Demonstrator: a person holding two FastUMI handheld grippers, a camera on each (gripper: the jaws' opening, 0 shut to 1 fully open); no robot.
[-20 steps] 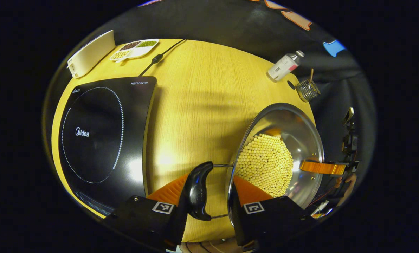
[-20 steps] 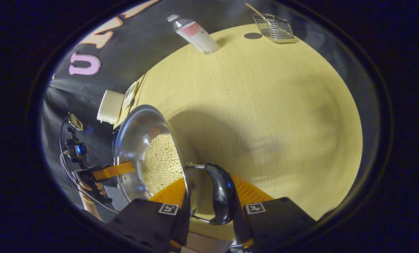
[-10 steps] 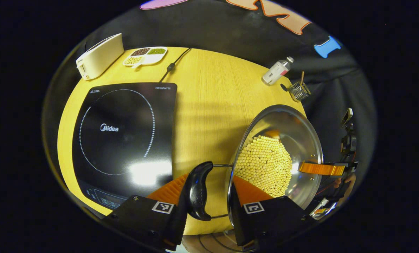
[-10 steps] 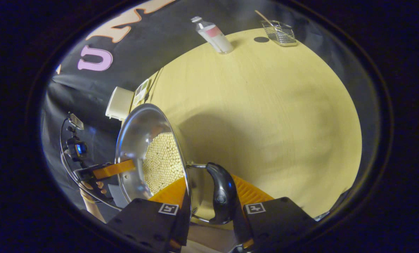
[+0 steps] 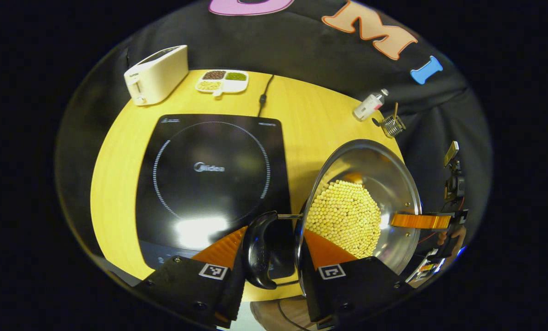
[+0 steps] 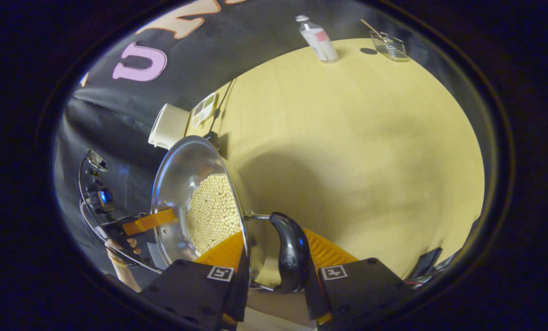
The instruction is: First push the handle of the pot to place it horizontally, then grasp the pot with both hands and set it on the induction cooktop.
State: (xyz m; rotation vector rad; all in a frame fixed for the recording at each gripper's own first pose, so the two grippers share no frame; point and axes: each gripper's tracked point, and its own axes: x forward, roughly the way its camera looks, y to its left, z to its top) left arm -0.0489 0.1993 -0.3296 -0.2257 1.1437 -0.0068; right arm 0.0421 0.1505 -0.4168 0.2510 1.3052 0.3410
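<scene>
A steel pot (image 5: 384,170) full of pale yellow beans (image 5: 347,216) hangs tilted above the wooden table (image 5: 117,156). My left gripper (image 5: 274,231) is shut on the pot's rim and black side handle (image 5: 257,250), one finger inside the pot and one outside the handle. In the right gripper view, my right gripper (image 6: 274,232) is shut the same way on the opposite handle (image 6: 291,253) and the pot (image 6: 182,174). Each view shows the other gripper's finger (image 5: 420,220) (image 6: 148,221) on the far rim. The black induction cooktop (image 5: 209,170) lies just left of the pot, its near edge under the left handle.
Along the table's far edge stand a cream toaster (image 5: 156,73), a divided dish of beans (image 5: 222,81) and the cooktop's cord (image 5: 262,94). A white bottle (image 5: 369,105) and a wire basket (image 5: 392,125) sit far right. A person's hand (image 6: 122,248) holds the left gripper.
The pot has risen and travelled left with both grippers shut on it. The cooktop has slid from the far left to just beside and under the left handle.
</scene>
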